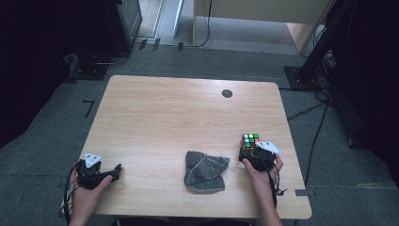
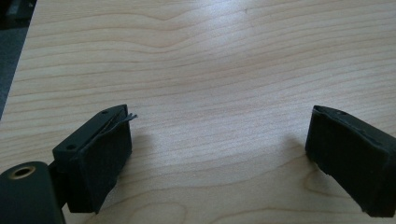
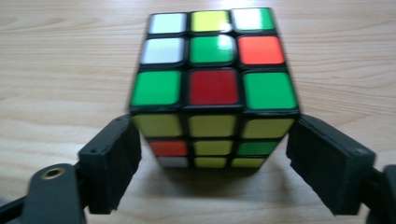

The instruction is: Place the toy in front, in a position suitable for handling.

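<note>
A scrambled puzzle cube (image 1: pixel 250 140) (image 3: pixel 212 84) stands on the wooden table (image 1: pixel 179 108) near its right edge. My right gripper (image 1: pixel 250 150) (image 3: pixel 215 126) reaches to it from the near side. Its two black jaws flank the cube's lower sides, and a thin gap shows at each pad, so it is open around the cube. My left gripper (image 1: pixel 116 169) (image 2: pixel 222 116) rests at the table's near left corner. Its jaws stand wide open over bare wood with nothing between them.
A crumpled grey cloth (image 1: pixel 205 170) lies between the two hands near the front edge. A small black round mark (image 1: pixel 227 93) sits at the table's far side. Cables and dark stands line the floor beyond the right edge.
</note>
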A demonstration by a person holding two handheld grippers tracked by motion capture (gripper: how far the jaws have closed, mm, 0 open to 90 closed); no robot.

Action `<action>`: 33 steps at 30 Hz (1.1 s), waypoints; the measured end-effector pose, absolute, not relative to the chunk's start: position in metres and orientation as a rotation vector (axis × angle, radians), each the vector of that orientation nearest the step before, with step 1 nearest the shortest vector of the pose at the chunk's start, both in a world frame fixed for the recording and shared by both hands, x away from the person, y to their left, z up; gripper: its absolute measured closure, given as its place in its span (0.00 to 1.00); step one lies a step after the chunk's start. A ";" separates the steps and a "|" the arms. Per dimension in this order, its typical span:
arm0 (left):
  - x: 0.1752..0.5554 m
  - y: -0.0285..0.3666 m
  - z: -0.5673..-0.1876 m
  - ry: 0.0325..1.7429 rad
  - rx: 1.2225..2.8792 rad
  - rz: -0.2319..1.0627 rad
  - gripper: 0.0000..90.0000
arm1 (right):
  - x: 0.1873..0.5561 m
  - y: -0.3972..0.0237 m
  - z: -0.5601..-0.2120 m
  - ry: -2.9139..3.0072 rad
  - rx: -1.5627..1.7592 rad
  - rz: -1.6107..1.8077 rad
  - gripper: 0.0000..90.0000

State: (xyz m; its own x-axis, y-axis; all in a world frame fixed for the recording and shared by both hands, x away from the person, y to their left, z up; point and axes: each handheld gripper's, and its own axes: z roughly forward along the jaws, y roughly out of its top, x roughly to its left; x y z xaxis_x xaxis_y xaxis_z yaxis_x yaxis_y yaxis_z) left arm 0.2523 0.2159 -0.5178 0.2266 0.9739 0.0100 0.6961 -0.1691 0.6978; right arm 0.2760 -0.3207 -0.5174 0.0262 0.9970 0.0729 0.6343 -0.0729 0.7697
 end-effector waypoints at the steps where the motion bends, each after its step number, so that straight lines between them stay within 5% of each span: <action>1: 0.252 0.216 -0.518 1.534 1.935 0.635 0.08 | 0.277 -0.321 -0.517 1.648 1.769 0.846 0.26; 3: 0.251 0.215 -0.518 1.545 1.931 0.635 0.08 | 0.276 -0.322 -0.517 1.644 1.764 0.850 0.38; 13: 0.246 0.211 -0.508 1.519 1.850 0.588 0.17 | 0.265 -0.329 -0.509 1.660 1.739 0.921 0.39; 33: 0.262 0.058 -0.473 1.046 2.007 0.333 0.18 | 0.234 -0.312 -0.476 1.869 1.543 1.022 0.38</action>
State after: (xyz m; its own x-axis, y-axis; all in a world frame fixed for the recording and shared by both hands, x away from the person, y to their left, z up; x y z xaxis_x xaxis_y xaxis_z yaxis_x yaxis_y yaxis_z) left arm 0.2621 0.0581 -0.4732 0.6183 0.7746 -0.1332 0.5554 -0.3107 0.7714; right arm 0.2344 -0.3122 -0.4763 -0.2279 0.9705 0.0790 0.5906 0.0733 0.8036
